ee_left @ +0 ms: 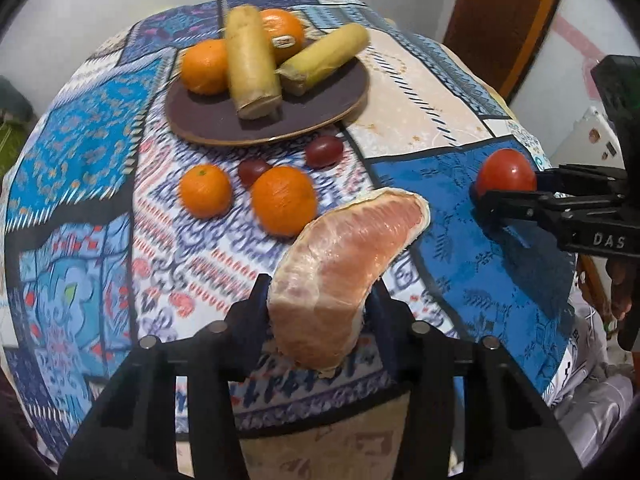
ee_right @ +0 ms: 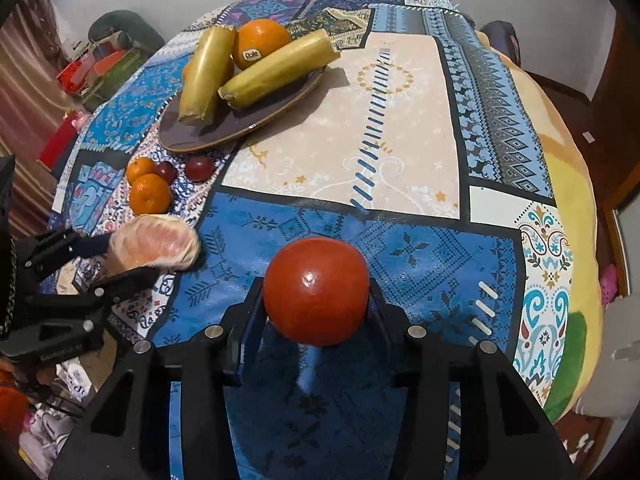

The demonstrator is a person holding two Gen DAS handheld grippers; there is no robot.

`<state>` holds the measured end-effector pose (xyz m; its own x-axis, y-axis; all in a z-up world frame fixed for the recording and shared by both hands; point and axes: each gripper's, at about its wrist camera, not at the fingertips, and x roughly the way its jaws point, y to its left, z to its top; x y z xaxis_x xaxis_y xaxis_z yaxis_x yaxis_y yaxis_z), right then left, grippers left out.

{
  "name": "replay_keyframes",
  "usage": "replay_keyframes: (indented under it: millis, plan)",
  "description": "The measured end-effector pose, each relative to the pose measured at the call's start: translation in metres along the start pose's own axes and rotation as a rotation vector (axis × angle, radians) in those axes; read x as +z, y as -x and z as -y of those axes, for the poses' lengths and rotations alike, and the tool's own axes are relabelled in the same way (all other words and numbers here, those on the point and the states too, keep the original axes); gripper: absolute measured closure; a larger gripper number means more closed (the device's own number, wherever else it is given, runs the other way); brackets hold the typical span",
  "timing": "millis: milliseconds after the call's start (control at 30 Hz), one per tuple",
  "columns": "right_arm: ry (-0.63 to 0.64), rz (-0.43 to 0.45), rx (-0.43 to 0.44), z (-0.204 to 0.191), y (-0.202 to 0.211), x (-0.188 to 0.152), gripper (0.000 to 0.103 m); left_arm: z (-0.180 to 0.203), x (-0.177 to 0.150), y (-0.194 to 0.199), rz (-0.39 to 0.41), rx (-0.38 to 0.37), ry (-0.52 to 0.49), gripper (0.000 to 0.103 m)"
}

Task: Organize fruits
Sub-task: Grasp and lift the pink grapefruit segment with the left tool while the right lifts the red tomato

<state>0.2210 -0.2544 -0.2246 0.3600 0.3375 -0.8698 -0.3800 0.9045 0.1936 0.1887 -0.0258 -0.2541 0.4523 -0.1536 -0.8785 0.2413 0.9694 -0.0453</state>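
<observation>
The pomelo segment (ee_left: 340, 276) sits clamped between the left gripper (ee_left: 320, 300) fingers, near the worktop (ee_left: 420, 92) edge, its long axis curving up toward the far right. Farther right, the right gripper (ee_right: 316, 300) fingers clench the round tomato (ee_right: 316, 290).

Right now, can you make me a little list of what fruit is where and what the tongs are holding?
left tongs: closed on the pomelo slice
right tongs: closed on the tomato
plate: two oranges and two yellow peeled stalks on it
big orange with sticker: on the plate, at the back
loose on the tablecloth: two small oranges, two dark red grapes, in front of the plate
nearest small orange: beside the slice's tip
</observation>
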Motion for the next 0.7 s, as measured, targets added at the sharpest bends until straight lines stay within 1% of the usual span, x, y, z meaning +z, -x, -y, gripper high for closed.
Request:
replay_keyframes:
  millis: [67, 167, 267, 300, 367, 400, 467, 600, 700]
  plan:
    - [-0.004, 0.012, 0.012, -0.001, 0.003, 0.001, 0.060, -0.006, -0.007, 0.005, 0.005, 0.018, 0.012, 0.057]
    - [0.010, 0.037, 0.012, -0.007, 0.010, 0.003, 0.060, -0.020, -0.019, 0.015, 0.007, 0.045, 0.060, 0.057]
    - [0.028, 0.061, 0.016, -0.014, 0.018, 0.006, 0.060, -0.038, -0.029, 0.024, 0.012, 0.128, 0.141, 0.057]
    - [0.032, 0.068, 0.016, -0.015, 0.019, 0.007, 0.060, -0.045, -0.033, 0.025, 0.009, 0.140, 0.177, 0.057]
    - [0.043, 0.082, 0.015, -0.020, 0.023, 0.010, 0.060, -0.054, -0.036, 0.024, -0.008, 0.109, 0.218, 0.057]
    - [0.046, 0.087, 0.016, -0.021, 0.024, 0.011, 0.060, -0.056, -0.036, 0.024, -0.016, 0.096, 0.221, 0.057]
    - [0.052, 0.092, 0.020, -0.024, 0.025, 0.012, 0.060, -0.055, -0.033, 0.023, -0.031, 0.096, 0.204, 0.056]
    - [0.063, 0.098, 0.029, -0.030, 0.027, 0.012, 0.060, -0.048, -0.022, 0.014, -0.033, 0.083, 0.139, 0.046]
    - [0.065, 0.098, 0.039, -0.031, 0.027, 0.013, 0.060, -0.047, -0.015, 0.006, -0.035, 0.064, 0.124, 0.043]
